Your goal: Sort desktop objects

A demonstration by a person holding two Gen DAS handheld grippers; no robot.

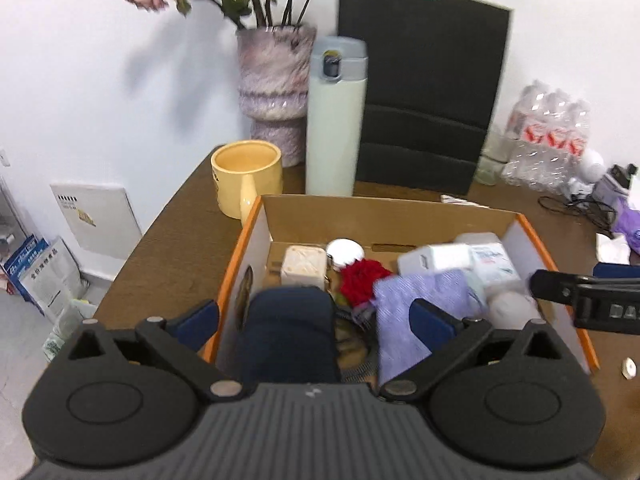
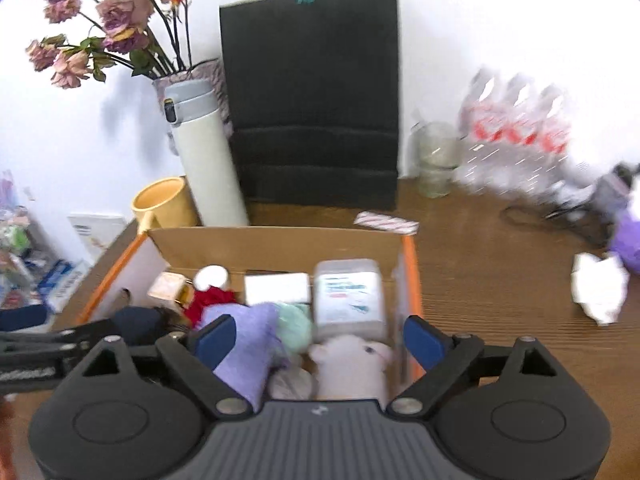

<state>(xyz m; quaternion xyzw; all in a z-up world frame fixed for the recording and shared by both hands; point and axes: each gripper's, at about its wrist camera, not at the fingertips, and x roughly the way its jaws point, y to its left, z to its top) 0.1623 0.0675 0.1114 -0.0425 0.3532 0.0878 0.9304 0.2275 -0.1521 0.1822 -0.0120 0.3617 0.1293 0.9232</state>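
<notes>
A cardboard box with an orange rim (image 1: 240, 248) (image 2: 412, 280) sits on the brown desk and holds several items. Among them are a dark navy object (image 1: 288, 328), a red flower (image 1: 362, 278), a purple cloth (image 1: 416, 292) (image 2: 248, 340), a cream square case (image 1: 302, 266), white packs (image 1: 492, 260) (image 2: 346, 296) and a pale plush (image 2: 352, 364). My left gripper (image 1: 314, 320) hangs open over the box's near left part, its pads clear of the navy object. My right gripper (image 2: 320, 340) is open over the near right part, gripping nothing. It also shows at the right edge of the left wrist view as the right gripper (image 1: 580, 300).
Behind the box stand a yellow mug (image 1: 246, 176), a pale thermos (image 1: 336, 120), a vase of dried flowers (image 1: 272, 88) and a black paper bag (image 1: 420, 92). To the right are a glass jar (image 2: 434, 160), a pack of water bottles (image 2: 520, 140), cables (image 2: 560, 216) and a crumpled tissue (image 2: 596, 288).
</notes>
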